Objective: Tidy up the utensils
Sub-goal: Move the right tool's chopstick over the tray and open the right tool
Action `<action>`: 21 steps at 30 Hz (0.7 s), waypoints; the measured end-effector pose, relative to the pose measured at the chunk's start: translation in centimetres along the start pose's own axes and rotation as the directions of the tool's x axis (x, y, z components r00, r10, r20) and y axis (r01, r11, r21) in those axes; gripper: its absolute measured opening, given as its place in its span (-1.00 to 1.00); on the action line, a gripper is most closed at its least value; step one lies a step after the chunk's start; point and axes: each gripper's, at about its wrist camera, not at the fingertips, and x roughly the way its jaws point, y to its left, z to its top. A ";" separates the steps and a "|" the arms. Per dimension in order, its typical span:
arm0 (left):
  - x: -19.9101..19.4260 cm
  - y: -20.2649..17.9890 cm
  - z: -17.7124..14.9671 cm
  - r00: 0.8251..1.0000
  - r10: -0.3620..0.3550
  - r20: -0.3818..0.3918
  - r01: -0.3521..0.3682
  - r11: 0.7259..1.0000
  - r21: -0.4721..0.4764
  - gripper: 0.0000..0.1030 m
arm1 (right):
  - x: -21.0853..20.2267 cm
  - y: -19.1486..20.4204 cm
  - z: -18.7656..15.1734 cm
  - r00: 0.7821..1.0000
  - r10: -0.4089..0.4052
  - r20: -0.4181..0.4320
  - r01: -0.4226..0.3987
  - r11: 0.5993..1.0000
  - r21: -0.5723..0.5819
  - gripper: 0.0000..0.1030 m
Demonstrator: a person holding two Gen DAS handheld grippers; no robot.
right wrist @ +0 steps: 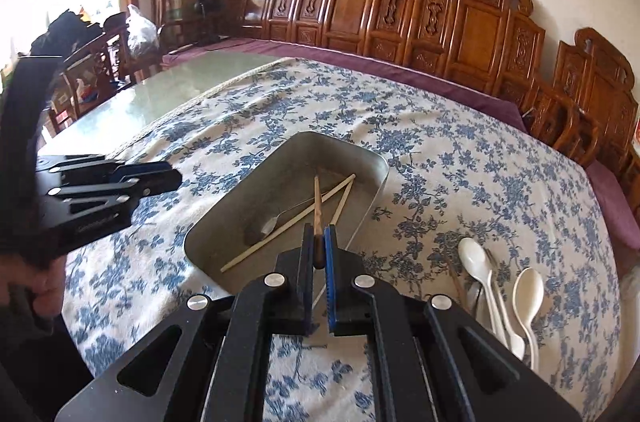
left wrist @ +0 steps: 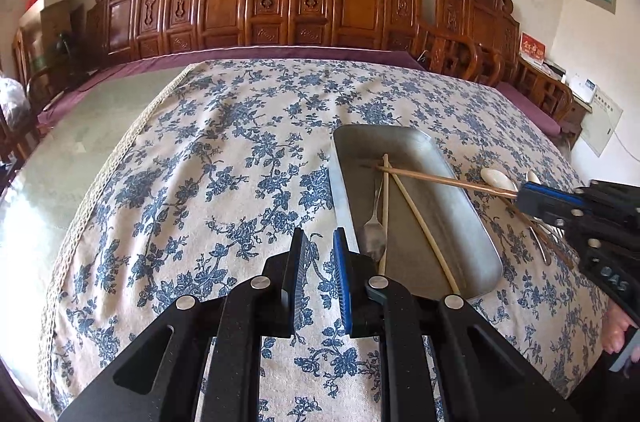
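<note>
Right wrist: chopstick (right wrist: pixel 318 206) (tip trayward)

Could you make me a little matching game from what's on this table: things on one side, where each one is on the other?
Things:
1. dark chopstick
2. metal fork
3. white spoons
4. left tongs

Places:
A. lying in the metal tray
B. on the tablecloth beside the tray
C. pinched in the right tongs
D. holding nothing

Pairs: 1-C, 2-A, 3-B, 4-D

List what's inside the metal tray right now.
In the metal tray: two pale chopsticks, a metal fork, and the tip of a brown chopstick that the right hand-held gripper holds. The tray's near corner is hidden behind that gripper.
</note>
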 end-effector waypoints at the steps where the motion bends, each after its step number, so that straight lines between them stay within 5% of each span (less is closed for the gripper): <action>1: 0.0 0.0 0.0 1.000 -0.003 0.003 0.003 1.000 -0.002 -0.74 | 0.3 0.1 0.1 1.000 0.000 -0.001 0.000 1.000 0.001 -0.88; 21: -0.6 0.0 0.4 1.000 -0.011 0.025 0.011 1.000 -0.011 -0.70 | 3.6 1.8 -2.1 0.992 0.053 -0.110 -0.050 0.998 0.032 -0.86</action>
